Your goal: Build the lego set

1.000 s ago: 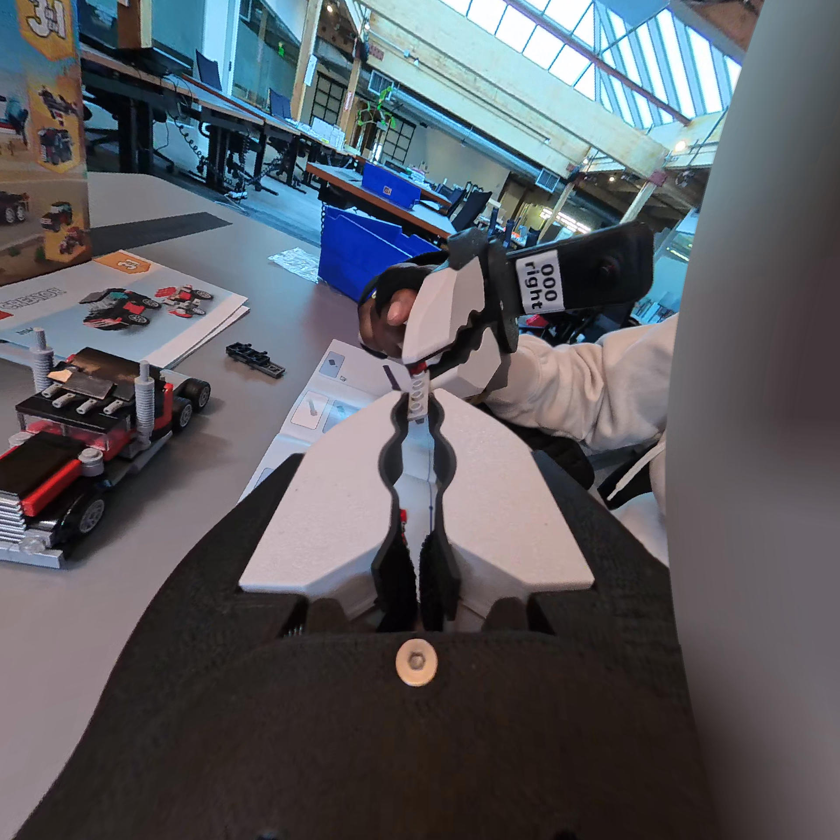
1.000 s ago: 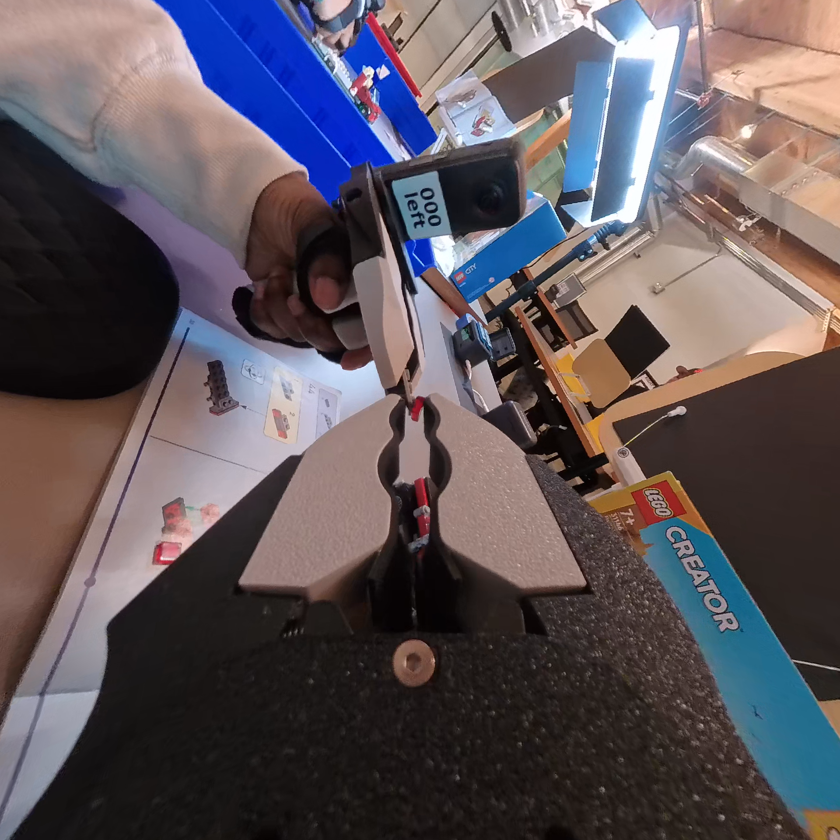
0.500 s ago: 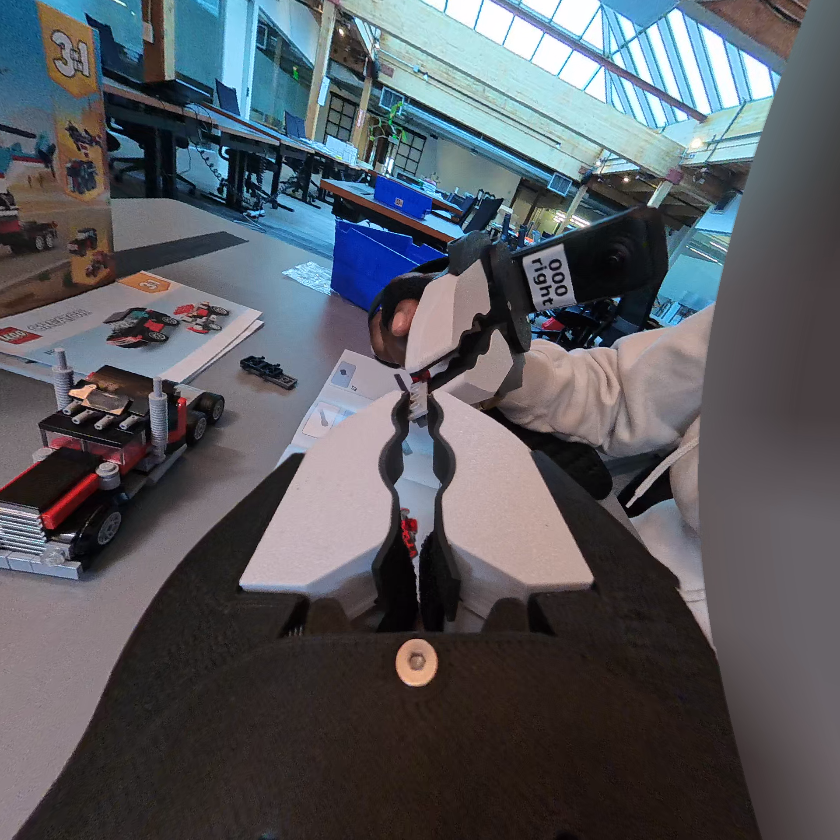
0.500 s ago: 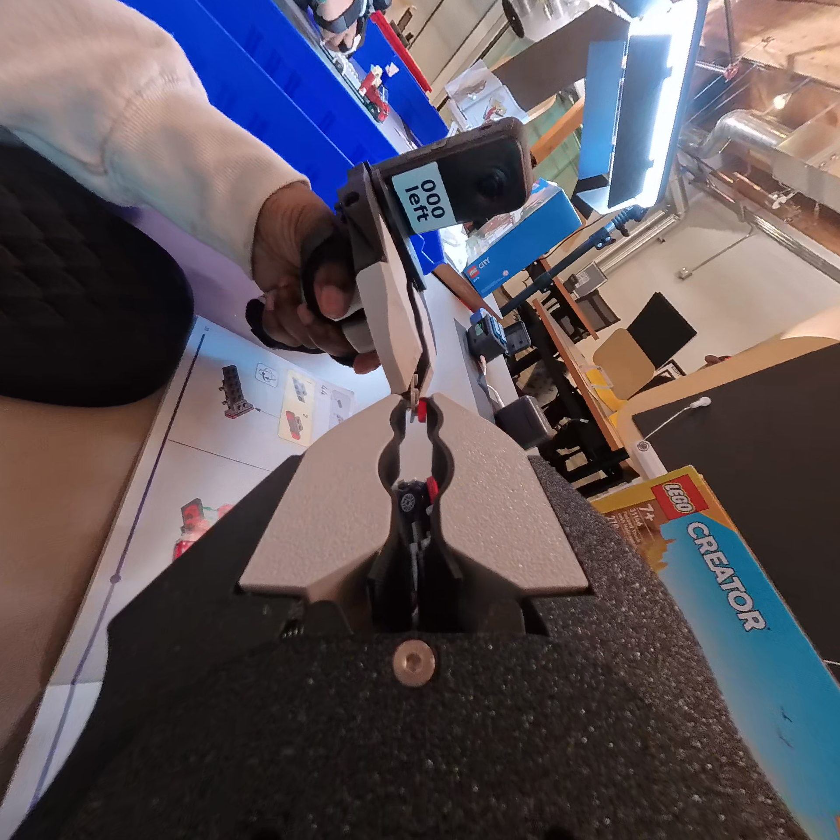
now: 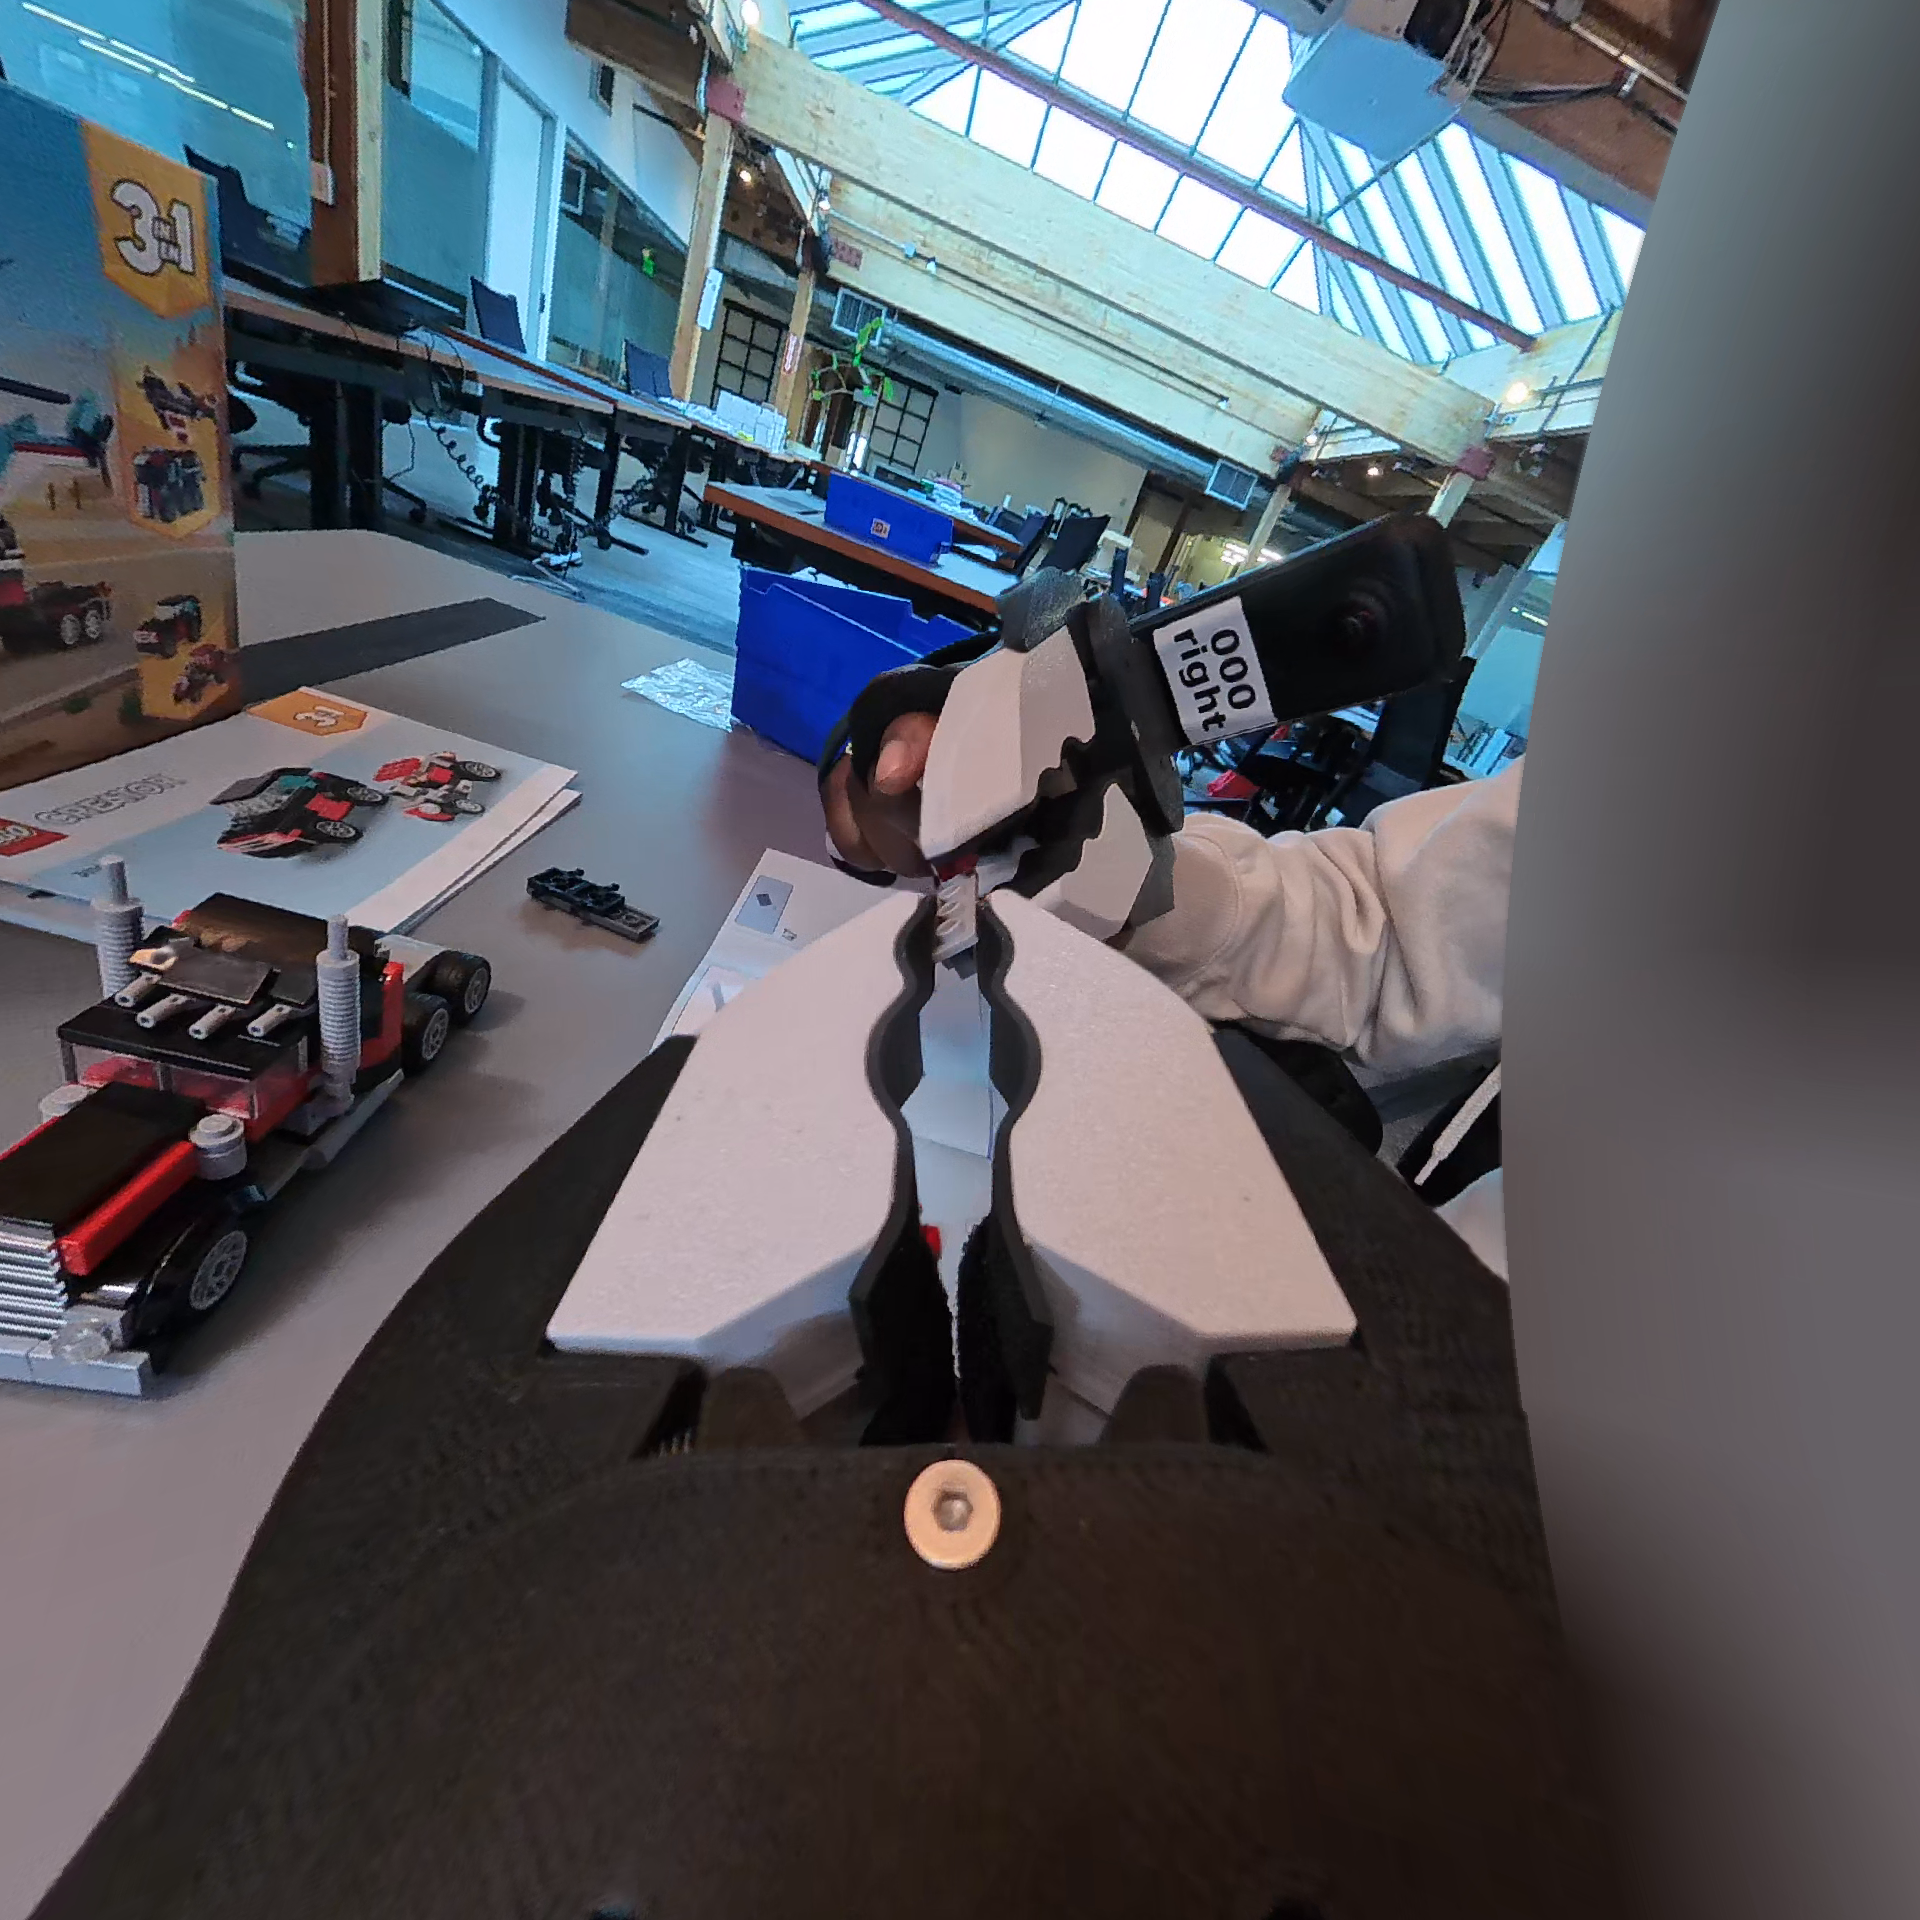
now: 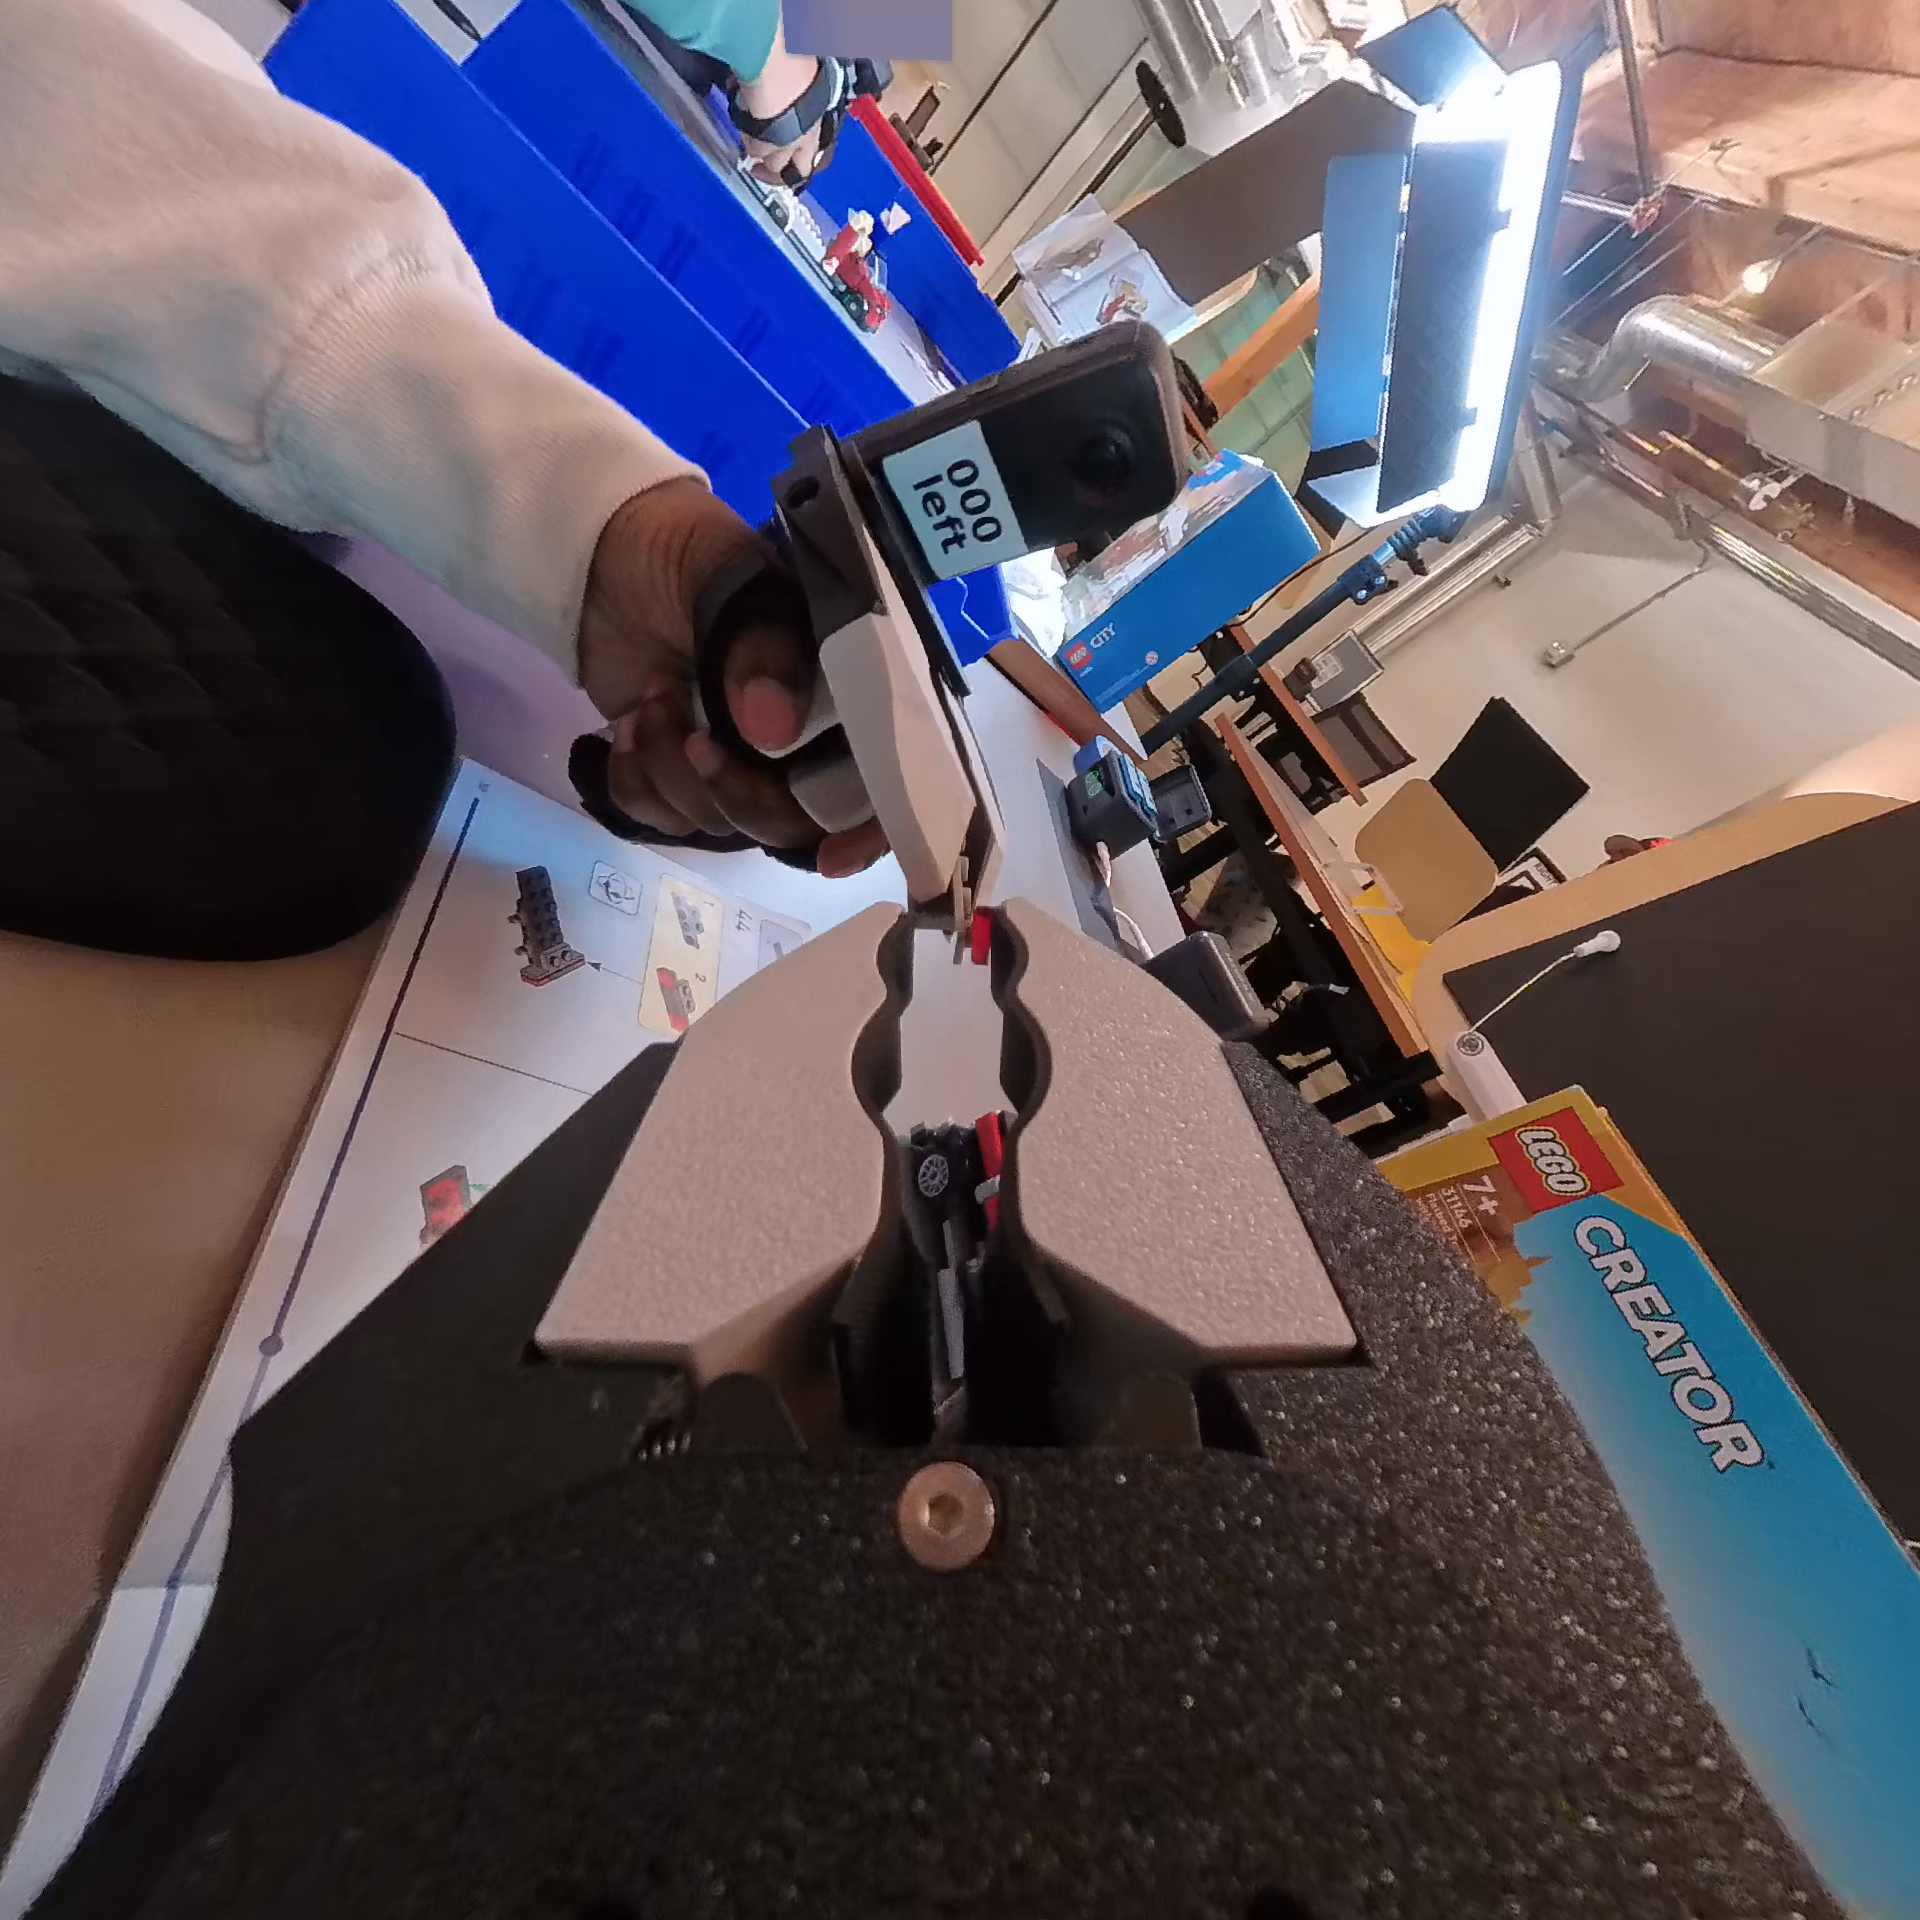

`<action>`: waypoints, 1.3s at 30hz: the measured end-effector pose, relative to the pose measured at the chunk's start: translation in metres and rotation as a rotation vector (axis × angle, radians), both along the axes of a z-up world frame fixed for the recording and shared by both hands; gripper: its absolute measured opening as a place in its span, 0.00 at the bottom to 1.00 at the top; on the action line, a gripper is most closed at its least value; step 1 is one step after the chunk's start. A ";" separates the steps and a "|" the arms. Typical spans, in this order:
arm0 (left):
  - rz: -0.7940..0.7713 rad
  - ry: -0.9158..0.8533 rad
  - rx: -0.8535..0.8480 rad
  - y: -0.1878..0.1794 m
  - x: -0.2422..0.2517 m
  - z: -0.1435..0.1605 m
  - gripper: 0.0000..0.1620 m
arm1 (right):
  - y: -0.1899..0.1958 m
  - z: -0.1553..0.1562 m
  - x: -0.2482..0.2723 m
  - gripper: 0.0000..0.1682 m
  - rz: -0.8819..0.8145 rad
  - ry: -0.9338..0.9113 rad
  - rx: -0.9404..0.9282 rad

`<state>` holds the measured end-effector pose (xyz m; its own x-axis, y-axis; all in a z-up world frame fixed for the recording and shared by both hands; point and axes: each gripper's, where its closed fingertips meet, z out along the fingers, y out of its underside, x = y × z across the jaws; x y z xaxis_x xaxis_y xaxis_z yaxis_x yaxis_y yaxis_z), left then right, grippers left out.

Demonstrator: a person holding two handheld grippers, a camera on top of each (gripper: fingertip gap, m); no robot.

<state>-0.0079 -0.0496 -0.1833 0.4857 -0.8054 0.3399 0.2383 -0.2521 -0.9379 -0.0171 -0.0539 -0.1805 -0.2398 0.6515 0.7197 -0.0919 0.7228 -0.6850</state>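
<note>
Lego piece (image 5: pixel 954 920) — grey, nipped by left gripper (image 5: pixel 951 925); right gripper (image 6: pixel 961 925) pinches red bit (image 6: pixel 981 930).

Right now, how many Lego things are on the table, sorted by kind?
Built truck: 1
Loose black piece: 1
Lego set box: 1
Closed instruction booklet: 1
Open instruction booklet: 1
Total: 5
</note>
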 end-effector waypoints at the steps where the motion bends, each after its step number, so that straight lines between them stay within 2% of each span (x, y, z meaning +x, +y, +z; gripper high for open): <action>1: -0.005 -0.005 0.004 -0.001 0.000 0.001 0.05 | -0.001 0.001 0.000 0.08 0.006 0.002 -0.004; 9: 0.073 0.154 0.082 0.003 0.001 -0.002 0.05 | 0.003 -0.002 0.000 0.08 -0.031 -0.034 0.060; 15: 0.069 0.146 0.104 0.002 0.002 -0.001 0.05 | 0.002 -0.002 0.001 0.09 -0.020 -0.047 0.044; 17: 0.052 0.124 0.111 0.001 0.004 0.002 0.05 | 0.001 -0.008 -0.001 0.15 -0.025 -0.076 0.050; 18: 0.039 0.122 0.112 -0.001 0.006 0.002 0.04 | 0.000 -0.010 -0.002 0.15 -0.033 -0.084 0.066; 19: 0.028 0.138 0.105 -0.001 0.009 0.000 0.05 | 0.002 -0.008 -0.003 0.09 -0.053 -0.064 0.083; 22: 0.031 0.115 0.107 0.000 0.010 0.003 0.04 | 0.003 -0.003 -0.001 0.09 -0.043 -0.051 0.045; 28: 0.057 0.121 0.121 0.001 0.008 0.005 0.04 | 0.005 -0.001 -0.003 0.09 -0.086 -0.011 0.113; 39: 0.160 0.270 0.152 0.009 0.004 -0.002 0.05 | 0.013 -0.008 -0.004 0.10 -0.134 -0.073 0.153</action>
<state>-0.0036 -0.0404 -0.1855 0.6663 -0.7430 0.0634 0.0013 -0.0838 -0.9965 -0.0209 -0.0411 -0.1888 -0.2131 0.5660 0.7964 0.0580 0.8210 -0.5679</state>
